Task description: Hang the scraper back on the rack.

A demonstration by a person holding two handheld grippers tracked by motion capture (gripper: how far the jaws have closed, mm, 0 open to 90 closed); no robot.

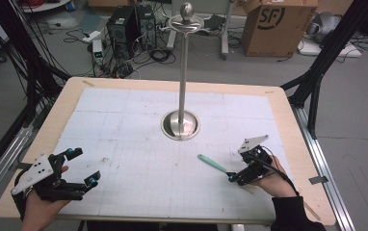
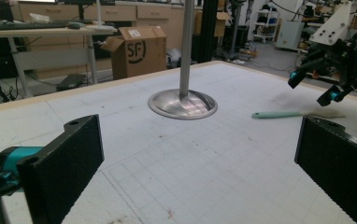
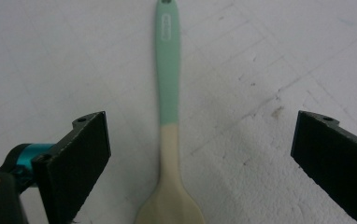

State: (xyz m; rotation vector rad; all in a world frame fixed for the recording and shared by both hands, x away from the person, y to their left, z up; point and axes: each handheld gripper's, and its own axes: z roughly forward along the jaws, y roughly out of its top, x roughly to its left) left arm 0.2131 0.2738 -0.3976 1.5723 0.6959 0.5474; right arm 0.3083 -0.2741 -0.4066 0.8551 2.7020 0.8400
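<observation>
Spatula with a mint-green handle and a cream blade lies flat on the white gridded mat, in the right half of the table and toward its near edge. In the high view the spatula runs diagonally, its green handle end pointing toward the table's centre and its blade end toward the near right corner, under the right gripper.

In the right gripper view, the spatula lies midway between the two black jaws, its long axis running up the picture. The jaws stand wide apart, one on each side of the cream part of the spatula, and neither pad touches it. The right gripper holds nothing. The left gripper view shows the right gripper hanging above the spatula, clear of the mat.

The left gripper sits near the table's near left corner, well apart from the spatula. In its own view the left gripper has its jaws spread wide over bare mat, with nothing between them.

A steel stand rises from a round base near the middle of the table, between the two grippers and farther from the near edge. A cardboard box stands on the floor beyond the far edge.
</observation>
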